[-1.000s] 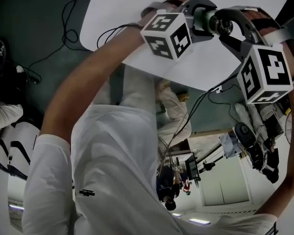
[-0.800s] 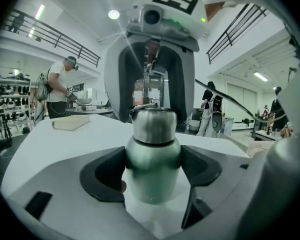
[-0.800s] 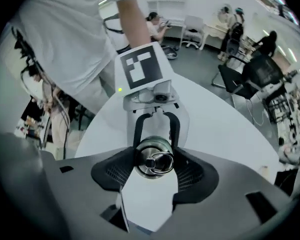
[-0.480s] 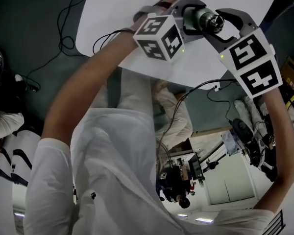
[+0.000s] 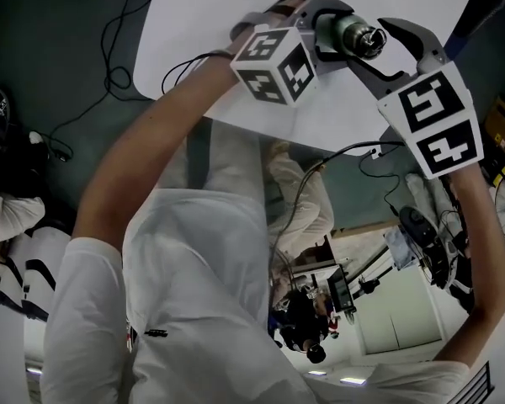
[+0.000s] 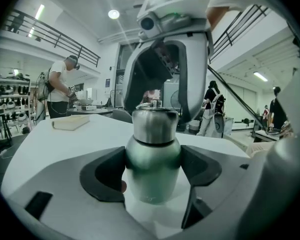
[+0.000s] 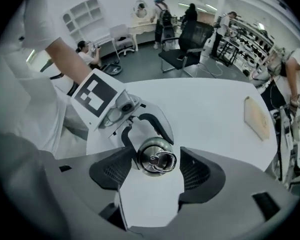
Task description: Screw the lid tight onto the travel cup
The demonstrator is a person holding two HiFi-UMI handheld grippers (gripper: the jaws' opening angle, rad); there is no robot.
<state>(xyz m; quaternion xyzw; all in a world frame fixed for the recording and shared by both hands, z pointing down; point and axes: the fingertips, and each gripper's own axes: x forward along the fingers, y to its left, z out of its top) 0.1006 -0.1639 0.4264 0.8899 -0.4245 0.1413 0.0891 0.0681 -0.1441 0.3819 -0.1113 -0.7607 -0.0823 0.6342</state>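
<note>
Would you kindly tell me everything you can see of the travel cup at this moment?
The travel cup is a small rounded metal bottle, greenish body below, brushed steel lid with a ring on top. It is upright above the white table, its body clamped between the pads of the left hand-held gripper. The right hand-held gripper points down over the lid; its jaws have just been opening and flank the lid without pressing it.

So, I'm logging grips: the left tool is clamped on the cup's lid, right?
Not quite. The left tool is clamped on the body of the cup, below the lid, as the left gripper view shows.
</note>
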